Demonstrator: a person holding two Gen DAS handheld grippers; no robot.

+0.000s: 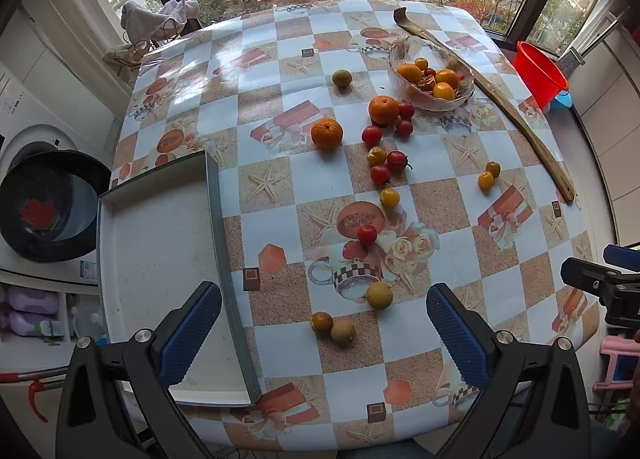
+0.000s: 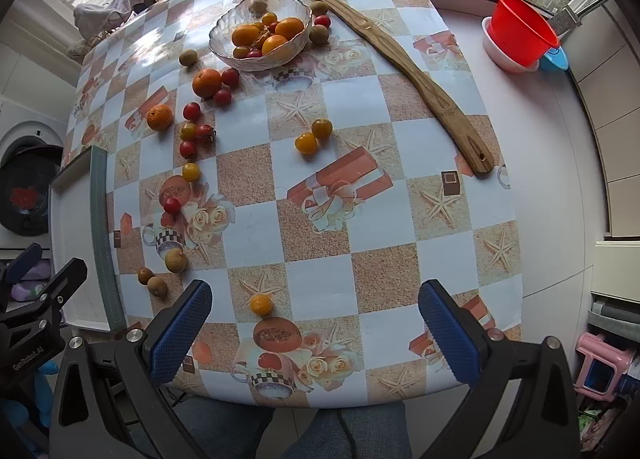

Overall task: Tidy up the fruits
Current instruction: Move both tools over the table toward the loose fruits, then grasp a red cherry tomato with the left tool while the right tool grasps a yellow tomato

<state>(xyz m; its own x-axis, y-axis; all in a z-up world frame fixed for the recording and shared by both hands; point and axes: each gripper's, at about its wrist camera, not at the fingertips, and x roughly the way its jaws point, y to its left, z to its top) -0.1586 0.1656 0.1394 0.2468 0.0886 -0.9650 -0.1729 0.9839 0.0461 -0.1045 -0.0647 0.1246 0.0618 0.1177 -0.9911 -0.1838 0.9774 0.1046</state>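
Fruit lies scattered over the checked tablecloth: two oranges (image 1: pixel 327 133) (image 1: pixel 384 109), several red cherry tomatoes (image 1: pixel 379 173) and yellow ones (image 1: pixel 389 198), and brownish round fruits (image 1: pixel 379 294). A glass bowl (image 1: pixel 404 49) at the far side holds several oranges and small tomatoes (image 2: pixel 264 39). My left gripper (image 1: pixel 324 333) hangs open above the near edge, over the white tray's corner and two small fruits (image 1: pixel 332 325). My right gripper (image 2: pixel 316 329) is open too, near a small orange tomato (image 2: pixel 261 304). Neither holds anything.
A shallow white tray (image 1: pixel 160 243) sits at the table's left edge. A long wooden stick (image 2: pixel 400 55) lies diagonally beside the bowl. A red bucket (image 2: pixel 520 29) stands on the ledge at right. A washing machine (image 1: pixel 44 199) is beyond the left edge.
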